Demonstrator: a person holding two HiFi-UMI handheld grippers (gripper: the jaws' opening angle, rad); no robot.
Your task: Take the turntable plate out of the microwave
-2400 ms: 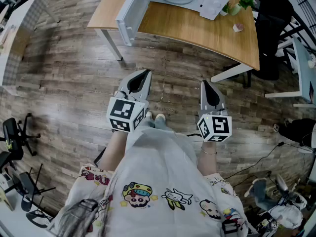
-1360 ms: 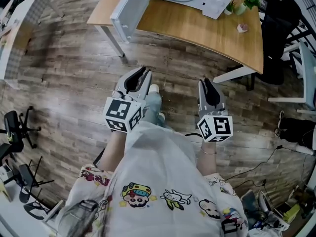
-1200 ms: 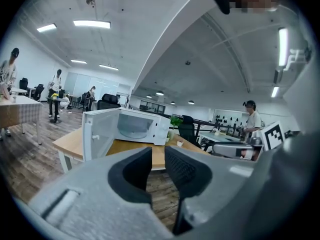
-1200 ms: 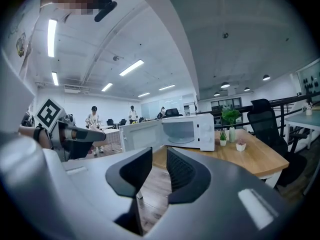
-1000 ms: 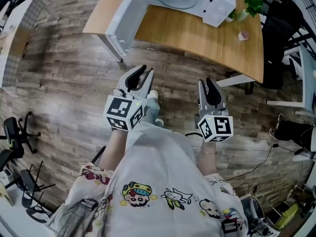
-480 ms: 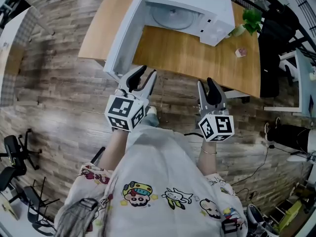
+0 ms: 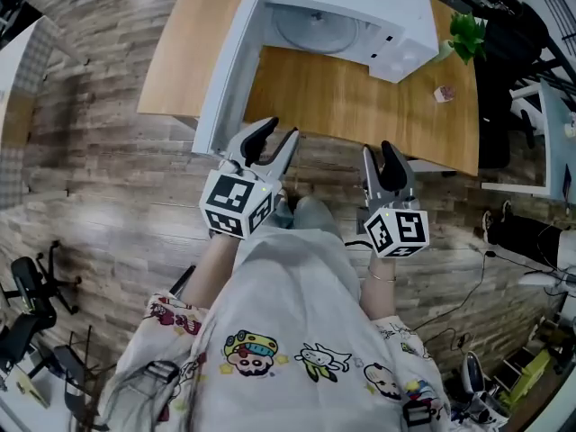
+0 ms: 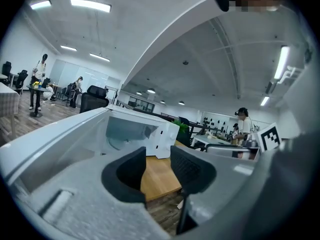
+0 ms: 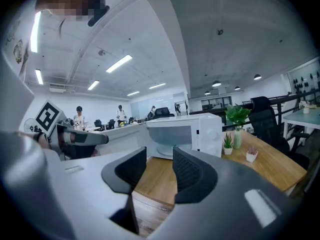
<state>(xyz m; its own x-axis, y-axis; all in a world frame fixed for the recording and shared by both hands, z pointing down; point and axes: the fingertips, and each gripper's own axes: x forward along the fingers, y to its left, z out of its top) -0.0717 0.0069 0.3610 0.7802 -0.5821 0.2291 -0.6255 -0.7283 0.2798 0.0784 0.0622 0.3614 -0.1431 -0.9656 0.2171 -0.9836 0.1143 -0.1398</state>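
Both claws have just been opening. The left claw [image 7: 274, 135] and right claw [image 7: 382, 151] now stand wide, with nothing between the jaws. Since the earlier frames I have walked up to the counter [image 7: 360, 88]. The microwave [image 7: 360, 3] lies at 12 o'clock, its door [image 7: 220, 79] swung open toward 11. The turntable plate [image 7: 315, 30] sits inside the cavity (untouched).

Judgement: approach nearly done, the reach comes next.

The plate's far rim is hidden under the microwave roof, and I cannot make out how it is seated.
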